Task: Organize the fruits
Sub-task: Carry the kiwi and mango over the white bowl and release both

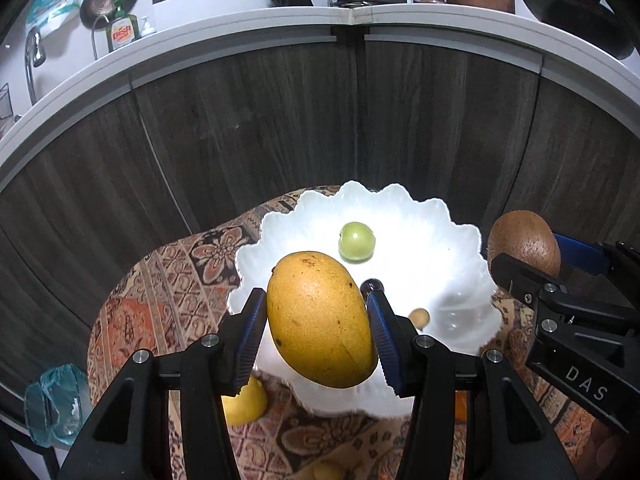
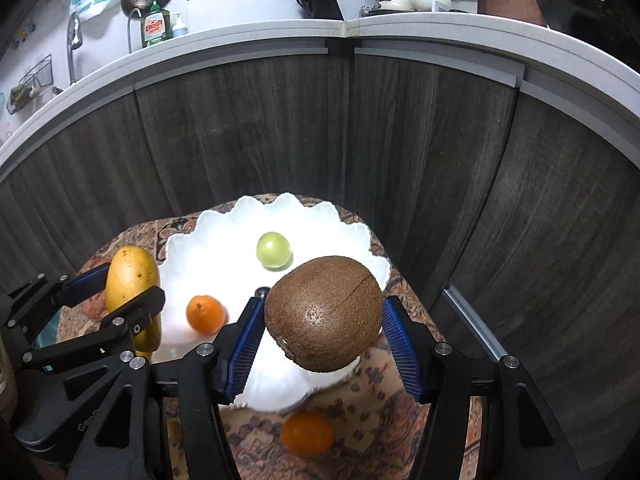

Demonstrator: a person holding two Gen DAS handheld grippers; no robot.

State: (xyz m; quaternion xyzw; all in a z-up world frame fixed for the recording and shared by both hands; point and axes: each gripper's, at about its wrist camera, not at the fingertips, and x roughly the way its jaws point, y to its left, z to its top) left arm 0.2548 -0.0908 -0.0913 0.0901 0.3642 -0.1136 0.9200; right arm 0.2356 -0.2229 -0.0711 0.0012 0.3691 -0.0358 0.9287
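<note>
A worktop (image 1: 160,288) covered in a patterned brown and orange cloth carries a white scalloped bowl (image 1: 448,240), brightly lit inside. In the left gripper (image 1: 318,326) the blue-padded fingers (image 1: 252,332) press on either side of a yellow-orange mango (image 1: 320,320), smooth with a few dark specks, held above the bowl's near-left rim. In the right gripper (image 2: 324,332) the fingers (image 2: 244,344) clamp a brown, fuzzy kiwi (image 2: 324,312) with a fine line across its skin, held over the bowl's near-right rim. An orange fruit (image 2: 307,434) lies on the cloth in front of the bowl, a smaller orange one (image 2: 205,314) sits in the bowl, and a small, glossy green fruit (image 2: 273,250) rests near its middle.
</note>
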